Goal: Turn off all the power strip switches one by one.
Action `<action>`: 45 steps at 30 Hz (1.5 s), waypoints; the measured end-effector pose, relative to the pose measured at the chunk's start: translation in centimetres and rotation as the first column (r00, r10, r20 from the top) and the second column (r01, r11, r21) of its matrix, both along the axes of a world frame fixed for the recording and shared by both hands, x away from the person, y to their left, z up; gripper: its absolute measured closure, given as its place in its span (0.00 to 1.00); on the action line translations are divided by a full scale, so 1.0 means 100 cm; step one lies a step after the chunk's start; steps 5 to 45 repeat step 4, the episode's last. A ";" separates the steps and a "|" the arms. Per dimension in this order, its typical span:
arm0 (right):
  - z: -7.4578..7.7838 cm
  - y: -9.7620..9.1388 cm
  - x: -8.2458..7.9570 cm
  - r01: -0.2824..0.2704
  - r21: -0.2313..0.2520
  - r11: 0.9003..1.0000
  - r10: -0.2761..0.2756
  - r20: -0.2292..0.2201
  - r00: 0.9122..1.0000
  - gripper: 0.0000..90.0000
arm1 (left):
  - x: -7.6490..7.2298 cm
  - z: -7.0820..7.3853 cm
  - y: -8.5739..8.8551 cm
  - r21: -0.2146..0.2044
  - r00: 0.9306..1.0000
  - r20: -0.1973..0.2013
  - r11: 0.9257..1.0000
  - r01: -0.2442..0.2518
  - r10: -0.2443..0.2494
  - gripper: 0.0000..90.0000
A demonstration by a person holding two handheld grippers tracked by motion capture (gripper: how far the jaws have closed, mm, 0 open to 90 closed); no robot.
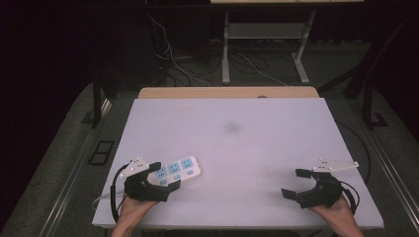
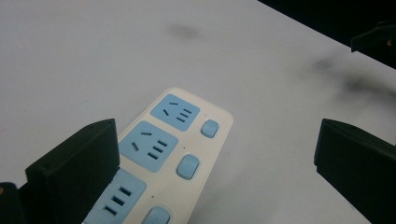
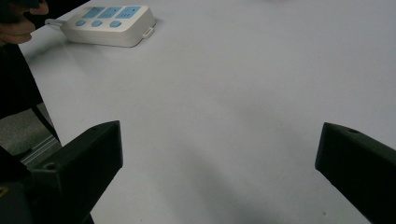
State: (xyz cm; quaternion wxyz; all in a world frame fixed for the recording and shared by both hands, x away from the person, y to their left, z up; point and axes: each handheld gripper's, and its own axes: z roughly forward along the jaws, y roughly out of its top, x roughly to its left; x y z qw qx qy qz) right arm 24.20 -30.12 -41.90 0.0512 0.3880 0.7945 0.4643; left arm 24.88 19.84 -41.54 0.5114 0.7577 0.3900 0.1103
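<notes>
A white power strip (image 1: pixel 178 169) with blue sockets and blue switches lies flat on the white table (image 1: pixel 227 113) near its front left. My left gripper (image 1: pixel 165 176) stands open over the strip's near end. In the left gripper view the strip (image 2: pixel 173 144) lies between the wide jaws of the left gripper (image 2: pixel 215 140), close beside the left one, and no pad presses on it. My right gripper (image 1: pixel 292 182) rests open at the front right with nothing between its jaws. In the right gripper view the right gripper (image 3: pixel 219 149) faces bare table, with the strip (image 3: pixel 109 21) far off at top left.
A dark smudge (image 1: pixel 232 127) marks the table's middle. The strip's white cord (image 1: pixel 101 199) runs off the table's left front corner. Beyond the far edge are desk legs (image 1: pixel 226 49) and loose cables on the floor (image 1: pixel 173 64).
</notes>
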 end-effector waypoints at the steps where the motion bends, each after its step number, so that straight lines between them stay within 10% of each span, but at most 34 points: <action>1: 0.000 0.000 -0.001 -0.001 0.001 1.000 0.001 0.001 1.000 0.01 | 0.000 -0.001 -0.001 -0.001 1.000 -0.007 1.000 0.003 -0.003 0.00; 45: 0.001 0.000 -0.002 -0.005 0.002 1.000 0.005 0.006 1.000 0.01 | 0.001 -0.002 -0.004 0.009 1.000 -0.015 1.000 0.015 -0.014 0.00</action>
